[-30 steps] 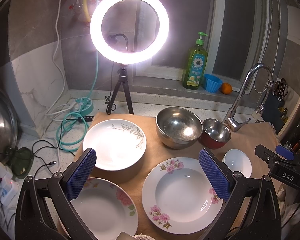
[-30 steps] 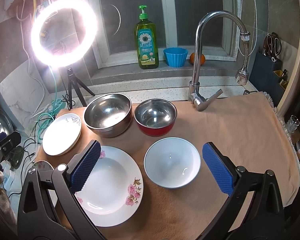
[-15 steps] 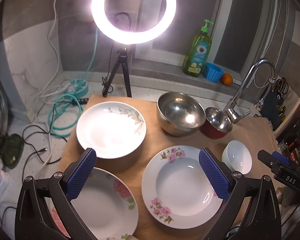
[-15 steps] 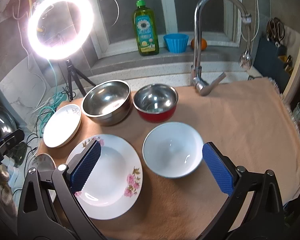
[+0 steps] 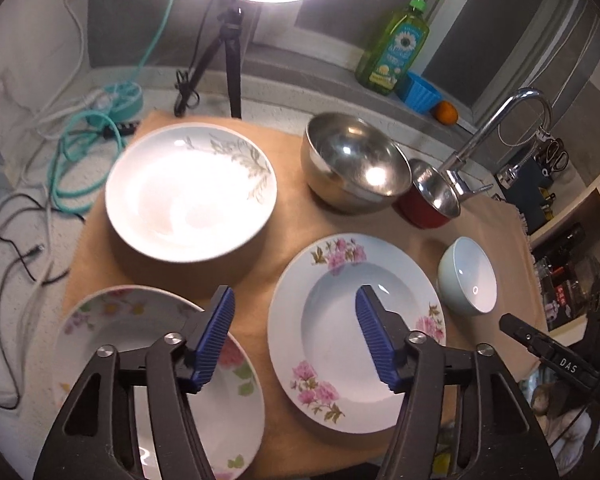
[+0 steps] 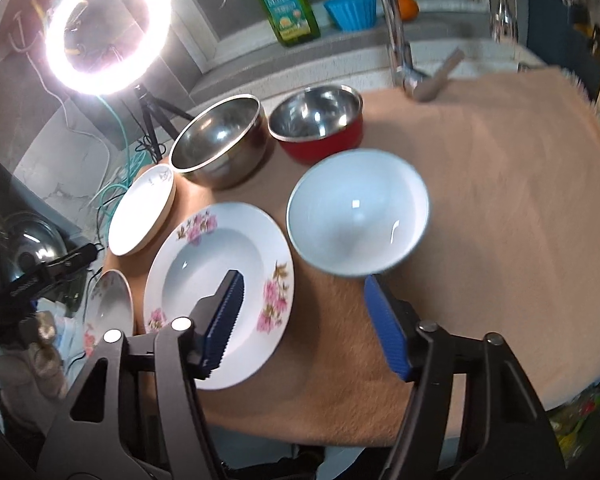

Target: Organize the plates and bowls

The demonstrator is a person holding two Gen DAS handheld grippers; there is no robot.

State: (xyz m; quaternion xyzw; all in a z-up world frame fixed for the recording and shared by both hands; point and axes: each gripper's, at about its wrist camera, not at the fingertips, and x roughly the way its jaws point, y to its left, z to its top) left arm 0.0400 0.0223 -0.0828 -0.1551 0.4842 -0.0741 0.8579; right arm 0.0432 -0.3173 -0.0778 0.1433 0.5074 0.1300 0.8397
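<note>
The left tool is spread and empty, between the near plate at 8 o'clock and the pink-flower plate at 3 o'clock. The right tool, also spread and empty, has the white bowl at 12 o'clock. Each should probably take one rim squarely. Open cloth lies at 2 o'clock.

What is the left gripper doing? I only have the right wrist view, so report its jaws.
Observer: The left gripper is open and empty, jaws spread above the gap between the near-left plate and the centre plate.
Operator: Describe that near-left plate. I see only a sliver.
Observer: It lies flat, with pink and yellow flowers around its rim and nothing on the part that shows.
</note>
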